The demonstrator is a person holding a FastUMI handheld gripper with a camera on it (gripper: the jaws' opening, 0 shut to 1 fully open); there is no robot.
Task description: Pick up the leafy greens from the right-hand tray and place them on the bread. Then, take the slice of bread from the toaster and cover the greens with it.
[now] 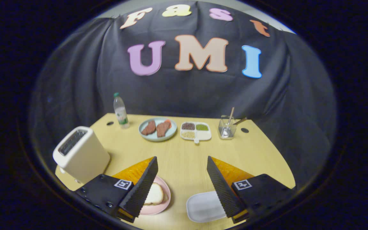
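Observation:
My gripper point(181, 158) hangs open above the wooden table point(184, 159), with nothing between its wide-apart fingers. A slice of bread point(154, 194) lies on a pink plate point(164, 204), partly hidden behind the left finger point(142, 185). A white tray point(203, 206) sits beside the right finger point(222, 185), which covers its right part; the part I see is plain white. The white toaster point(81, 155) stands left of the left finger. I cannot make out what is in its top slot.
Across the table's far side stand a water bottle point(120, 111), a blue plate with two meat slices point(157, 129), a divided white dish of grains point(195, 130) and a glass holding utensils point(227, 127). Two cable holes mark the far corners.

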